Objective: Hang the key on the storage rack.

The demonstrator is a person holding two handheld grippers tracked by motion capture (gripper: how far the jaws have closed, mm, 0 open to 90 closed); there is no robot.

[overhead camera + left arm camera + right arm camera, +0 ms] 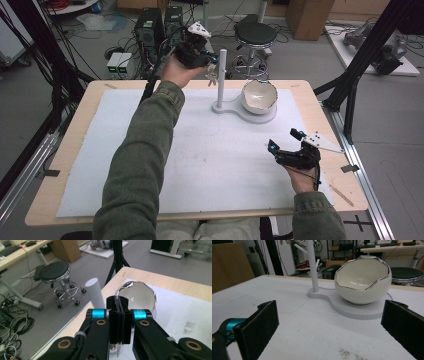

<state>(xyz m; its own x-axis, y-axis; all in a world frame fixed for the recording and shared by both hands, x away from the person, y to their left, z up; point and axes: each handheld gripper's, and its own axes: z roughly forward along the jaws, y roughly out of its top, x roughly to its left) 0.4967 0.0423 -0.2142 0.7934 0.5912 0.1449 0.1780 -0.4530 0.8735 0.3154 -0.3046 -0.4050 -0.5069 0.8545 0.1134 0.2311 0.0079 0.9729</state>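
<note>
Black foam pads face each other across a wide gap on the right gripper [286, 141], which rests at the near right of the worktop [70, 150] with its jaws spread and nothing between them. Beyond it, on the pale mat [200, 150], a white stand [250, 116] carries an eggshell-shaped bowl [259, 96] with a silver rim, beside its upright post [221, 75]. Farthest off, the left gripper [209, 61] is held up just left of that post, jaws pressed together on a thin silver metal piece [123, 288], seemingly a spoon, curving out above the bowl.
</note>
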